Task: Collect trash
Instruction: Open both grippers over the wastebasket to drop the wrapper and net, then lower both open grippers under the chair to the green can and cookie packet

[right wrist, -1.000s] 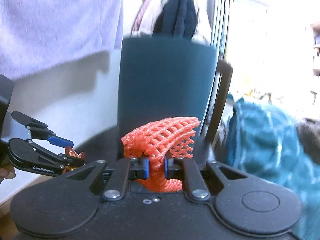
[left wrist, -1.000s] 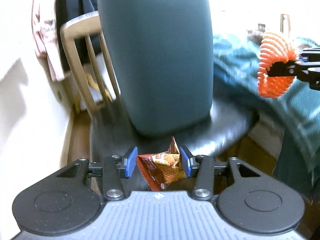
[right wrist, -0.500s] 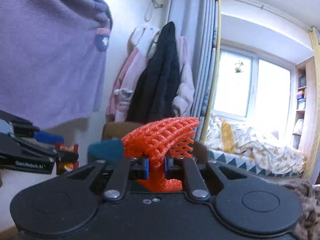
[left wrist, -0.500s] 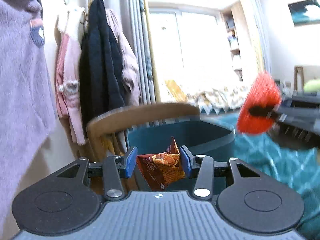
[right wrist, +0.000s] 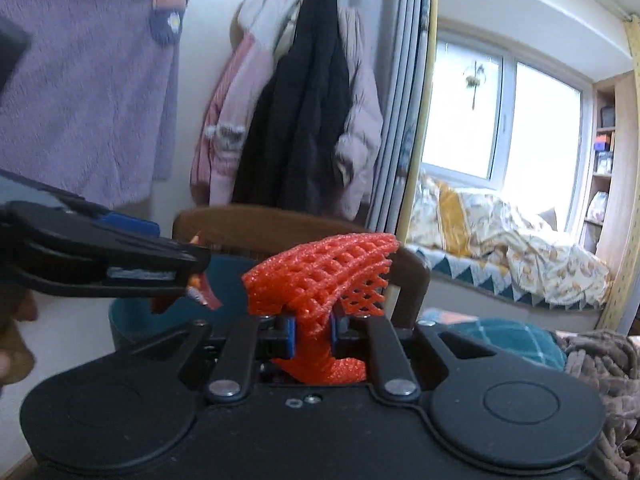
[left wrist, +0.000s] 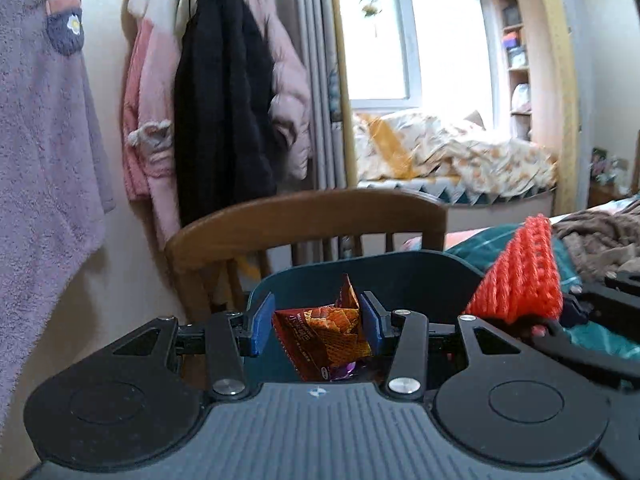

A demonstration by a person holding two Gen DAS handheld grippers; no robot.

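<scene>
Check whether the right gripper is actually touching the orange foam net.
Touching. The right wrist view shows the right gripper with both blue pads pinching the orange foam net.

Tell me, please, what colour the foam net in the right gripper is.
The foam net is bright orange-red, an open mesh; the right wrist view shows it best.
</scene>
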